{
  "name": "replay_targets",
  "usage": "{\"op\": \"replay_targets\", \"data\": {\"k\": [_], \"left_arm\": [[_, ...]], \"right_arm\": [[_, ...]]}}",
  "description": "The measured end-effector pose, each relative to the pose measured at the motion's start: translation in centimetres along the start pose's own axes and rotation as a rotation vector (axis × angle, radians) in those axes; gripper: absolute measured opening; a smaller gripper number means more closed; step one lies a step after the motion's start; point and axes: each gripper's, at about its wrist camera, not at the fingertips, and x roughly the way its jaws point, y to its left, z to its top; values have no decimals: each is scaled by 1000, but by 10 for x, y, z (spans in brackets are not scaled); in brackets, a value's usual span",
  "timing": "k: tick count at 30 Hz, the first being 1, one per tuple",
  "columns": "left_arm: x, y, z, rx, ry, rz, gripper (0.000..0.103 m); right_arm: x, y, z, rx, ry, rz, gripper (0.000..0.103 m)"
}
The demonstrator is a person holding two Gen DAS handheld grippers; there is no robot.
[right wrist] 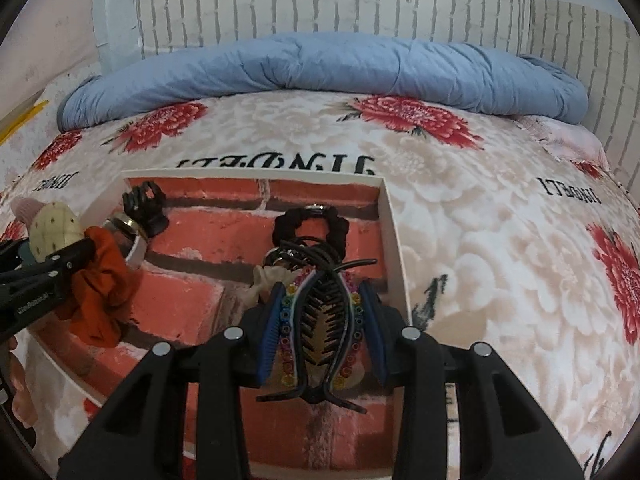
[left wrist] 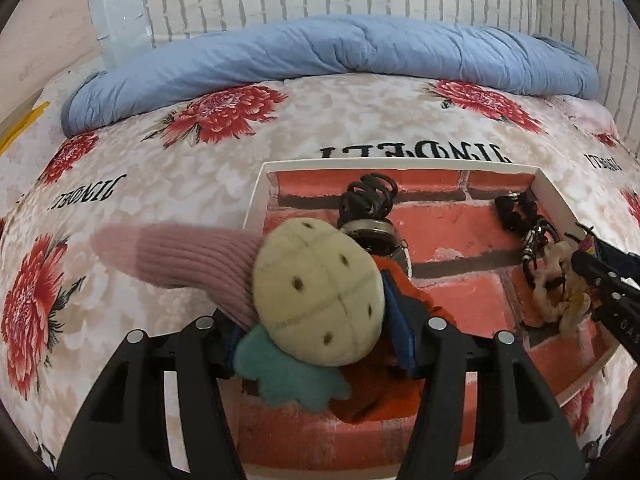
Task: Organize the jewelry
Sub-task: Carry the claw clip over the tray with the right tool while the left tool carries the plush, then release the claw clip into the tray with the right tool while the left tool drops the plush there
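Jaws grip plush toy [left wrist: 320,292] and hair claw [right wrist: 320,332] over tray [right wrist: 394,232].

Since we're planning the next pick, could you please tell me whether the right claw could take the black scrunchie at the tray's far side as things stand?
Probably not yet. The right claw is shut on a hair clip, so its jaws are occupied, though the black scrunchie lies uncovered straight ahead in the tray.
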Motion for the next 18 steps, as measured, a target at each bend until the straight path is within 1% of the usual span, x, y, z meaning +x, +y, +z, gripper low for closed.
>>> {"op": "replay_targets", "data": {"k": [4, 7, 13, 15, 17, 18], "left_arm": [[9, 1, -4, 6, 14, 2, 57], [11, -1, -7, 9, 18, 2, 57], [10, -2, -8, 11, 1, -14, 58], [10, -7, -9, 21, -1, -51, 56], [9, -13, -9, 28, 3, -108, 48], [7, -17, -8, 34, 5, -140, 48]], "right_arm": [[14, 4, -4, -21, 33, -13, 38], [13, 4, -5, -20, 29, -18, 38], [13, 1, -4, -11, 23, -13, 38], [10, 0, -3, -6, 10, -18, 38], [10, -1, -3, -4, 5, -23, 38], [10, -3, -3, -2, 3, -26, 38]]}}
